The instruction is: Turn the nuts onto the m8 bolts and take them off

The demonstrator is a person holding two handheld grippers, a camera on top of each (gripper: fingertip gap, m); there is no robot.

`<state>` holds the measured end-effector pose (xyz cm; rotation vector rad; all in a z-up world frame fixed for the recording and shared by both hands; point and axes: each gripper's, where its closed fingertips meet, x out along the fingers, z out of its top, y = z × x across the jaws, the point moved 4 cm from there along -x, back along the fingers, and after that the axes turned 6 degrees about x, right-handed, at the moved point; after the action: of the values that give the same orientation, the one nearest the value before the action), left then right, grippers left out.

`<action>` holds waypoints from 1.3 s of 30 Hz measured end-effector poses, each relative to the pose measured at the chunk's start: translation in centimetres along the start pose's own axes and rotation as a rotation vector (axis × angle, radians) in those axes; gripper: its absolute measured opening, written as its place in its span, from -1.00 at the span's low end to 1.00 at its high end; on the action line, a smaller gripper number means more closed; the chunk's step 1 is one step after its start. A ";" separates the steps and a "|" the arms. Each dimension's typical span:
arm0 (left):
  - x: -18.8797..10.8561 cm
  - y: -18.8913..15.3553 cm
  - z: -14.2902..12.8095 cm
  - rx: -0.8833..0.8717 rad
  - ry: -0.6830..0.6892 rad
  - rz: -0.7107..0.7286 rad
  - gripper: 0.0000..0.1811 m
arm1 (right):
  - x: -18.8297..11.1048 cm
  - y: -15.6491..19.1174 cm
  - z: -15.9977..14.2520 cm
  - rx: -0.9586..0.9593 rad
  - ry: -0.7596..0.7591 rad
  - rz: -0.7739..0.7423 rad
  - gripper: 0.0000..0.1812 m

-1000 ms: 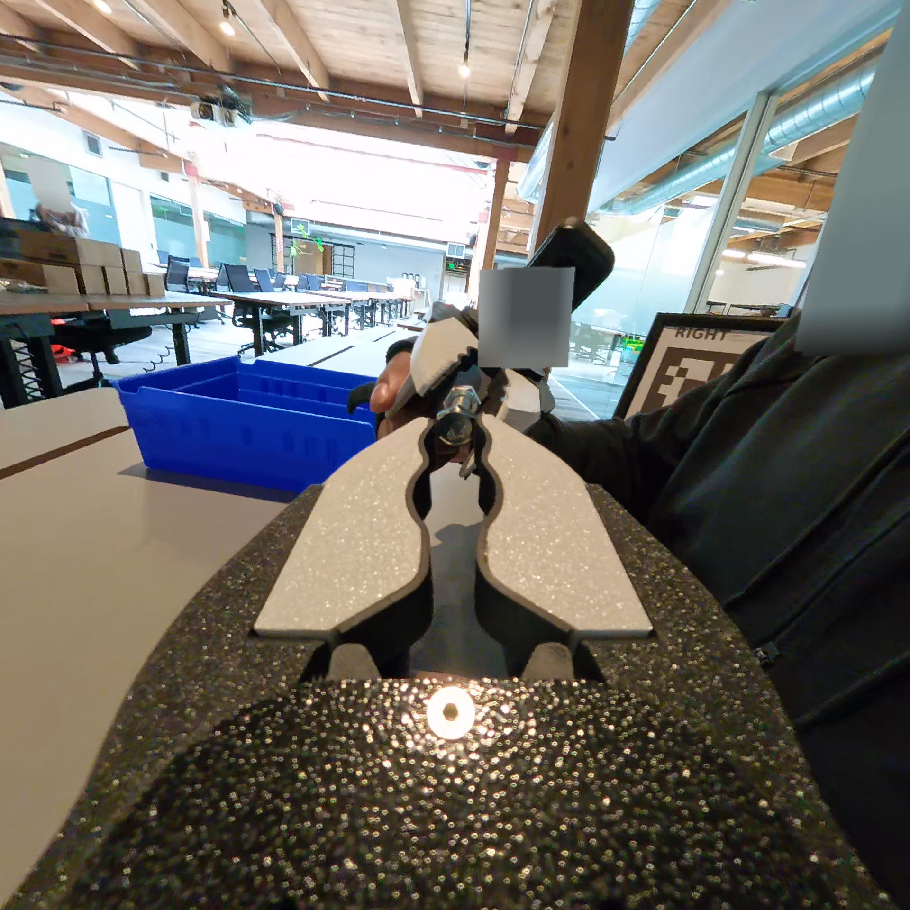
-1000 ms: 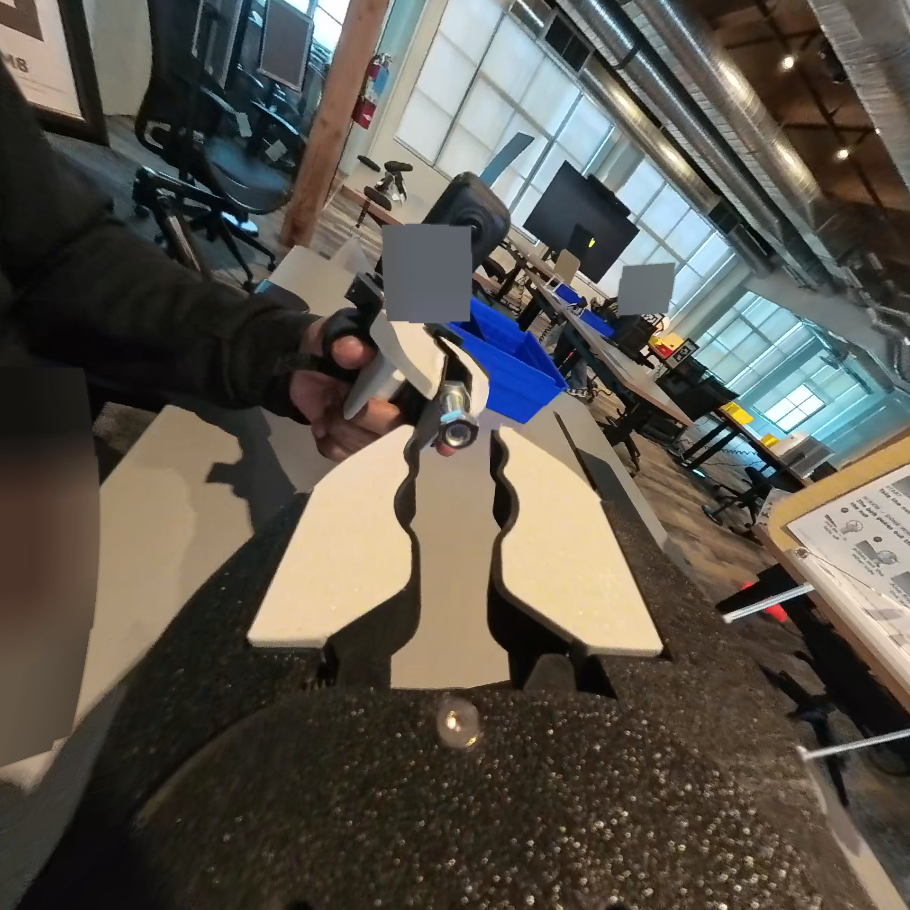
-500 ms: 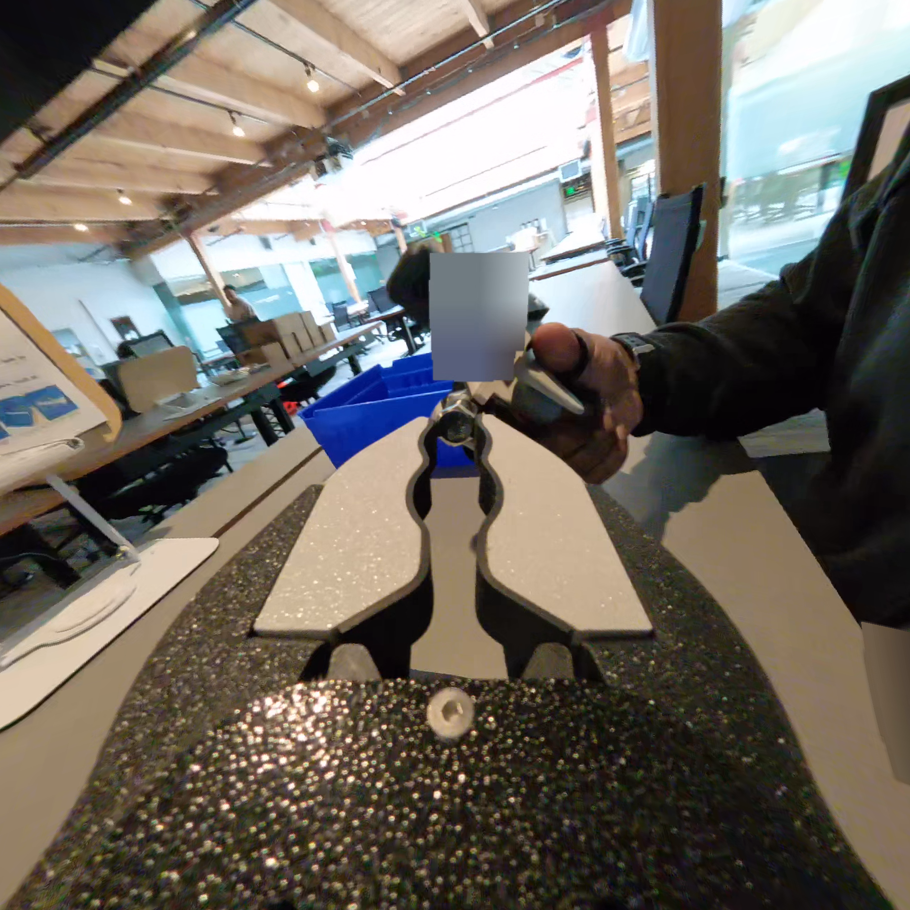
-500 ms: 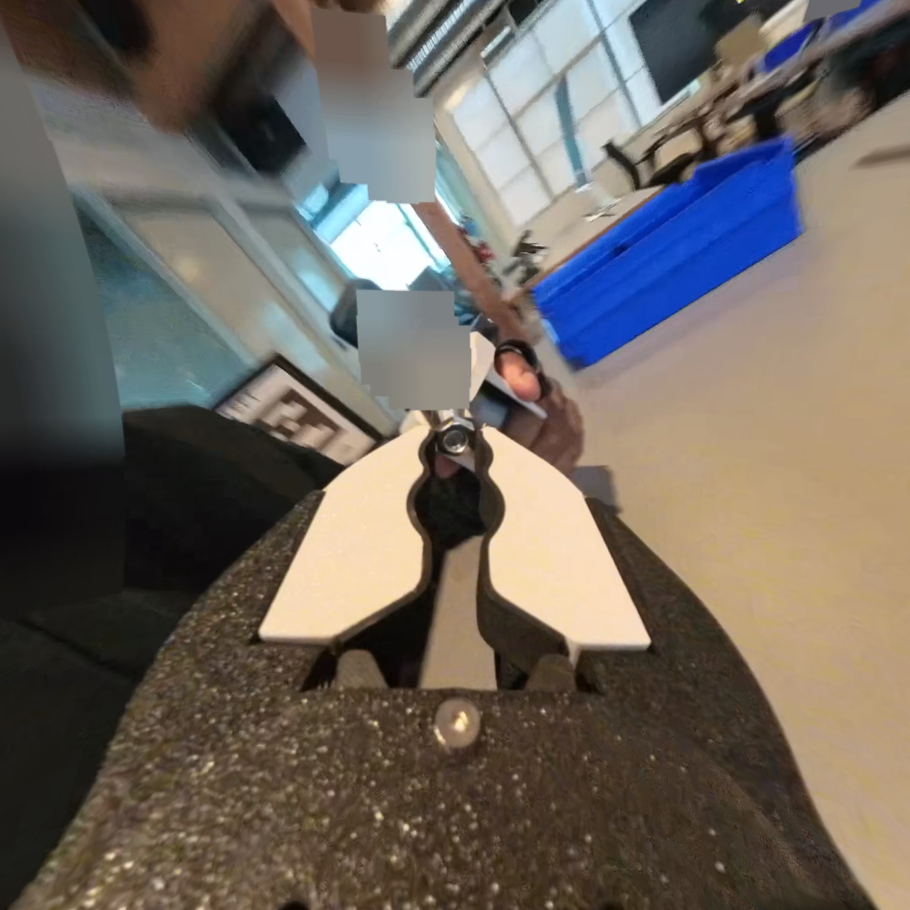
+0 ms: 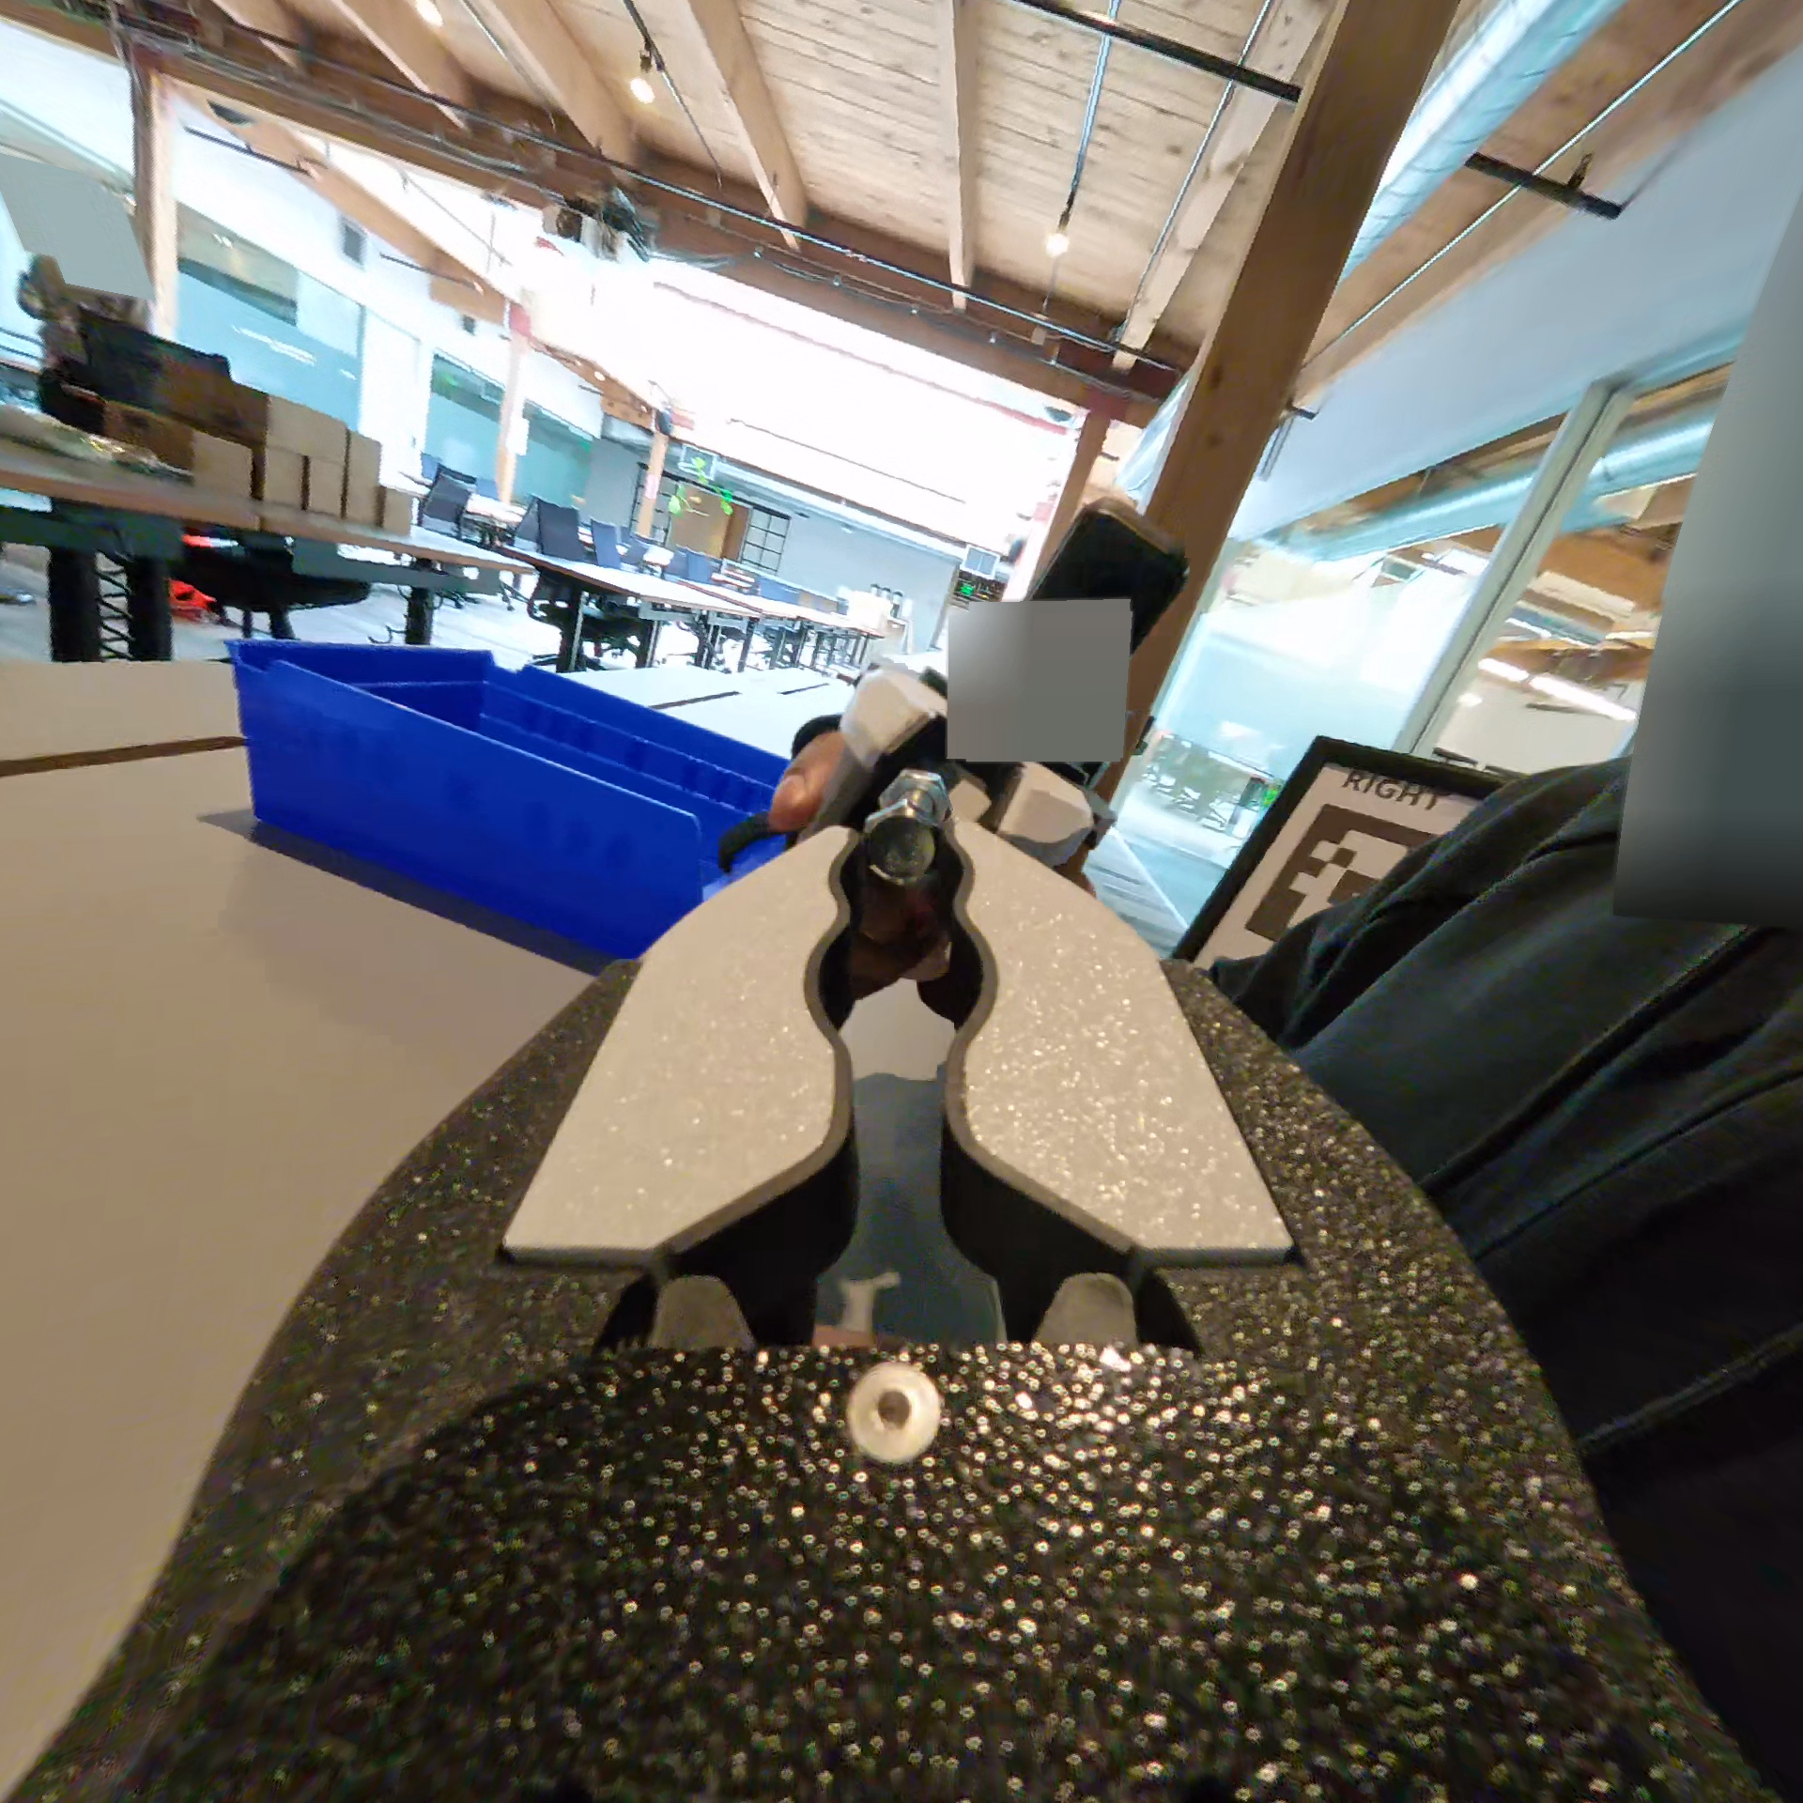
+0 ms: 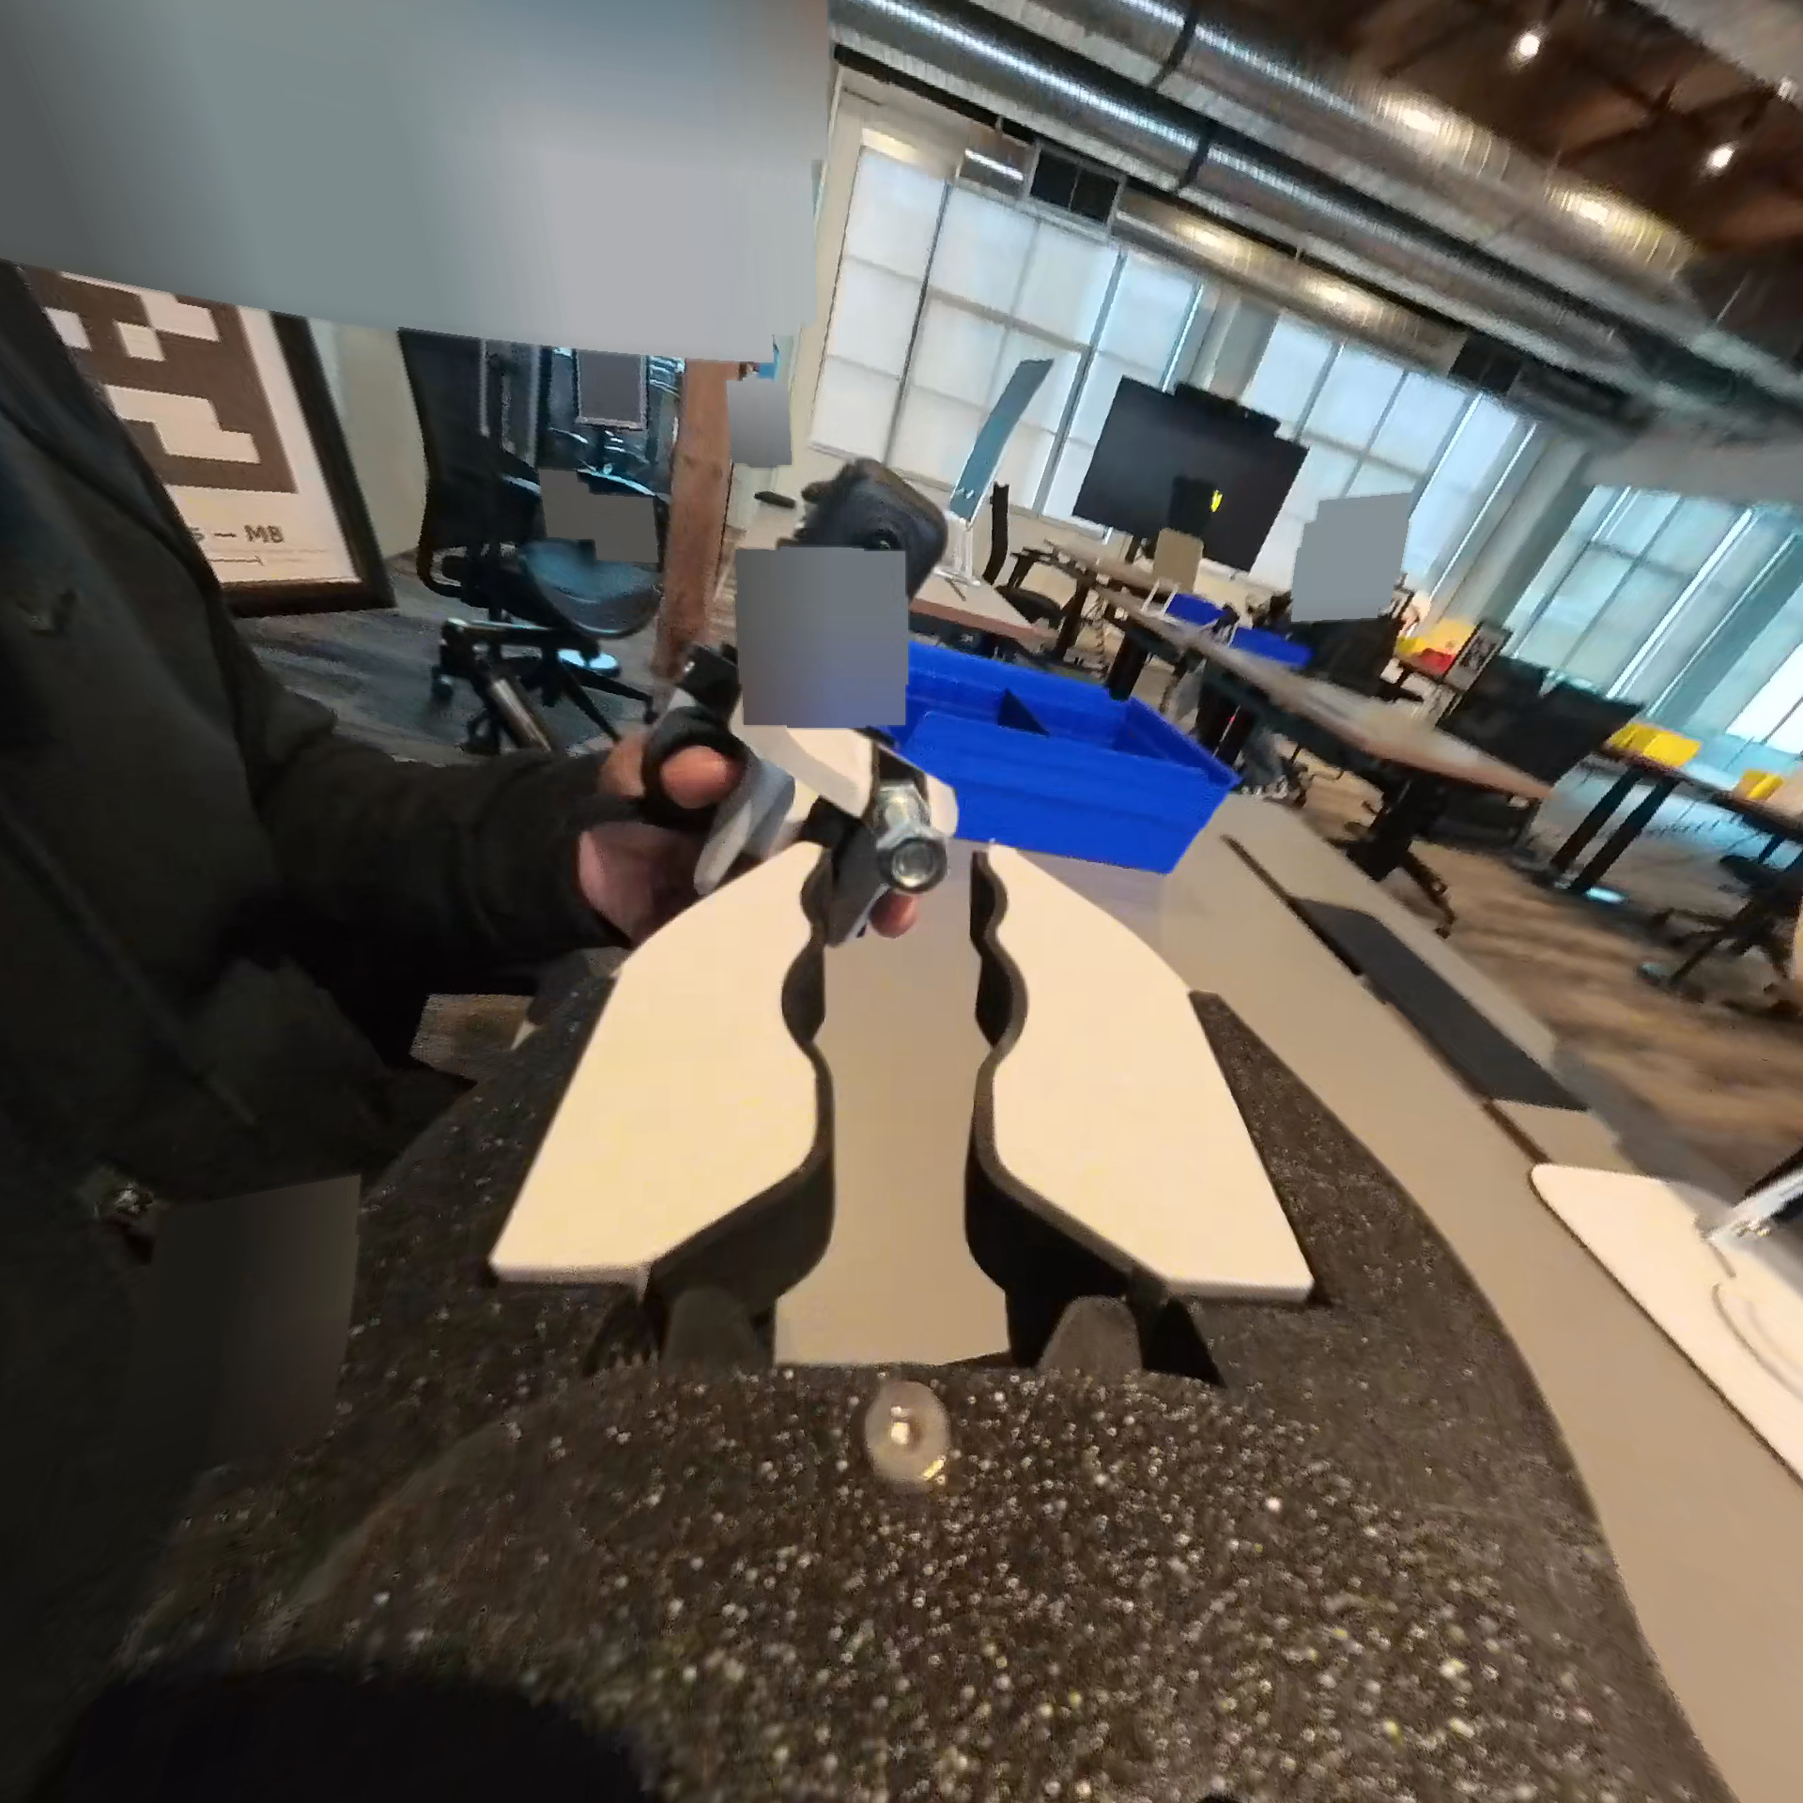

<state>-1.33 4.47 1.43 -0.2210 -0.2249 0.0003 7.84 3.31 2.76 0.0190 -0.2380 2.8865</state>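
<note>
The left gripper [image 5: 902, 859] is clamping the bolt [image 5: 900, 851] between its fingertips, above the grey table [image 5: 195, 976], with the nut [image 5: 917, 792] sitting on the bolt's thread just beyond the tips. The right gripper [image 6: 893, 859] is standing with its fingers apart and holding nothing; the bolt's end is pointing into the gap between them, closer to the left-hand finger [image 6: 702, 1054], and whether metal is touching it cannot be told. Behind the bolt, the blue bin [image 5: 468, 781] is resting on the table. A framed marker board [image 5: 1337, 859] is leaning to the bolt's right.
</note>
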 end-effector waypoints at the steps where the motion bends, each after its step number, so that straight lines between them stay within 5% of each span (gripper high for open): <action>1: 0.0 -0.4 0.0 0.003 0.003 -0.007 -0.85 | -0.1 0.4 0.4 -0.021 -0.003 -0.004 -0.72; 10: 0.1 -3.1 0.1 0.082 0.042 -0.020 -0.85 | 0.6 2.8 1.0 -0.074 0.096 -0.033 -0.84; 16: -0.2 -5.1 1.3 0.648 0.045 0.064 -0.85 | 1.0 3.4 2.2 0.566 0.035 0.198 -0.84; 18: 0.1 -5.4 2.2 0.693 0.033 0.081 -0.85 | 1.0 3.3 3.0 0.634 -0.022 0.237 -0.82; 21: 0.3 -5.1 3.9 0.545 -0.008 0.066 -0.85 | 0.7 3.1 4.7 0.354 -0.048 0.155 -0.64; 27: 0.8 -4.6 5.2 0.108 0.057 -0.036 -0.85 | 0.0 4.0 7.4 -0.259 -0.001 -0.038 -0.67; 39: 0.6 -5.8 5.2 0.008 0.064 -0.127 -0.85 | 0.6 4.8 7.0 -0.337 0.072 -0.068 -0.77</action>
<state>-2.07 -0.09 7.75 -0.1982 -0.1751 -0.1318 6.06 -2.33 8.95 -0.1344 -0.6910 2.7357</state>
